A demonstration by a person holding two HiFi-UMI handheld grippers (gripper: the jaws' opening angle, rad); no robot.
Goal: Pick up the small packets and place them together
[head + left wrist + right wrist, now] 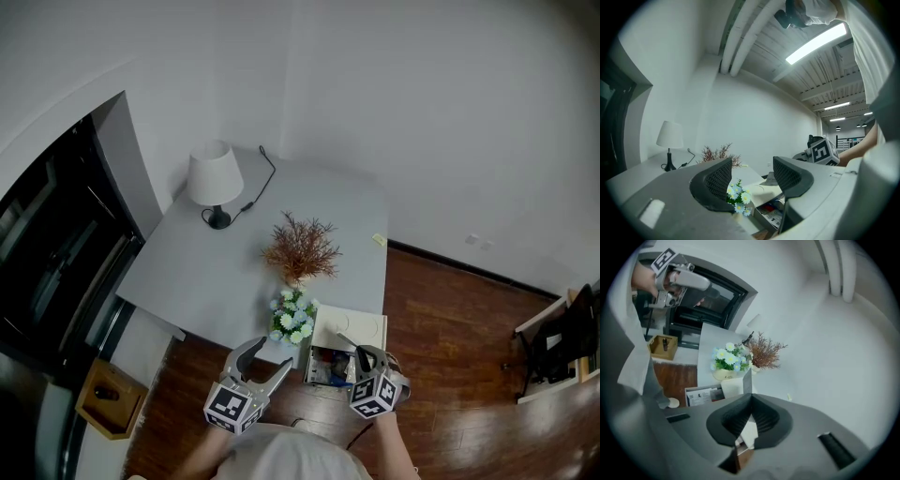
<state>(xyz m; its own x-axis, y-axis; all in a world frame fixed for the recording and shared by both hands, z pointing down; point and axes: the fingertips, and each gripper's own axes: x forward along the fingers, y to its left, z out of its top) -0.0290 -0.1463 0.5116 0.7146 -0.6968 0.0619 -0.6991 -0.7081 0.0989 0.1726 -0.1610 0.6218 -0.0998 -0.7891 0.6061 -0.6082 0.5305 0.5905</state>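
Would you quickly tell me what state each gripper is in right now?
Left gripper: open, nothing between its jaws.
Right gripper: shut on a thin pale packet.

Pale grey rectangular table [202, 272] in the corner of the room, standing on a dark wooden plank floor [450, 328]. At the far left of the tabletop stands a lamp with a white cone shade and a black base [214, 176], and its thin black cord [266, 174] trails across the top toward the wall. Mid-table there is a bunch of dried reddish-brown twigs [302, 248]; just in front of it sits a cream pot of white and pale-blue daisies [292, 319]. Beside the pot, at the near edge, is a white open-lidded cardboard box [352, 328]. On the right edge lies a small yellowish slip [379, 240], well apart from the rest. Down on the floor to the left sits an open light-wood crate [111, 398].
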